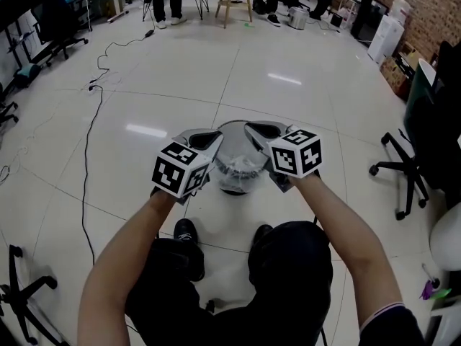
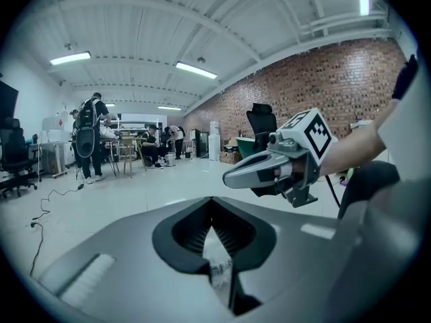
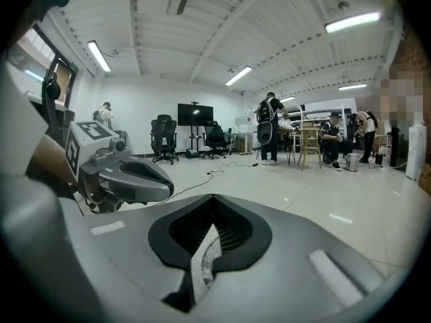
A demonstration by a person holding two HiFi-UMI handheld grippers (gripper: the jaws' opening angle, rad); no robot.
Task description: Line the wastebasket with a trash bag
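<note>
Left gripper [image 1: 210,140] has its jaws pressed together on a thin, see-through strip of the trash bag [image 1: 241,166], and the right gripper [image 1: 256,130] is clamped the same way on another strip of it. Seen from the head view, the two are held up side by side, the left at 9 o'clock and the right at 3 o'clock of the wastebasket [image 1: 232,187]. That basket stands on the pale tiled floor [image 1: 288,85], at 12 o'clock from the person's shoes [image 1: 186,231], with crinkled white bag showing in its mouth. An office chair [image 1: 403,168] stands well apart at 3 o'clock.
</note>
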